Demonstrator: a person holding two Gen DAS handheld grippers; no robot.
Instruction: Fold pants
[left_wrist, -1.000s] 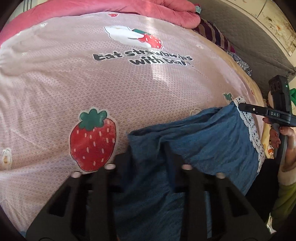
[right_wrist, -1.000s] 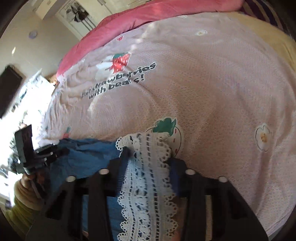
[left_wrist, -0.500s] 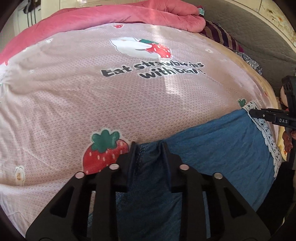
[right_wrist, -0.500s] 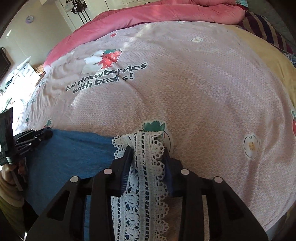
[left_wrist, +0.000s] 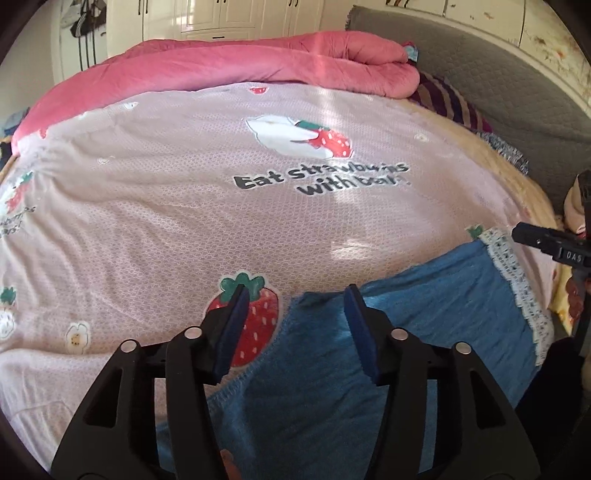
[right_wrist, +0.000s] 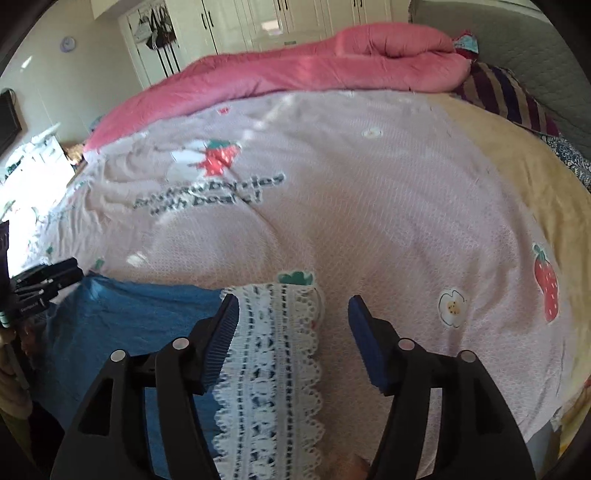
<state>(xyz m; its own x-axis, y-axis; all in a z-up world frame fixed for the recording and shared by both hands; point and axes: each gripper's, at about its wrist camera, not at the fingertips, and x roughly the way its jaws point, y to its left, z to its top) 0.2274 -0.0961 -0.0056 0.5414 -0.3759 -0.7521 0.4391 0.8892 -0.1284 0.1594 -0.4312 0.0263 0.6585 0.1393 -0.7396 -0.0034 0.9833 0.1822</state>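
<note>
Blue pants with a white lace hem lie flat on the pink strawberry bedspread, near its front edge. My left gripper hovers over the pants' left corner; its jaws are opening and the cloth lies below them, not pinched. In the right wrist view the lace hem lies under my right gripper, whose jaws are also opening with the pads clear of the lace. The blue cloth stretches left toward the other gripper.
A rolled pink duvet lies along the far side of the bed. A striped pillow and the grey padded headboard are at the right. White wardrobes stand behind. A person's hand shows at the right edge.
Both grippers let go of the pants: the jaws were shut on the blue corner and the lace hem, and now stand apart. Both have lifted, and the pants lie spread flat.
</note>
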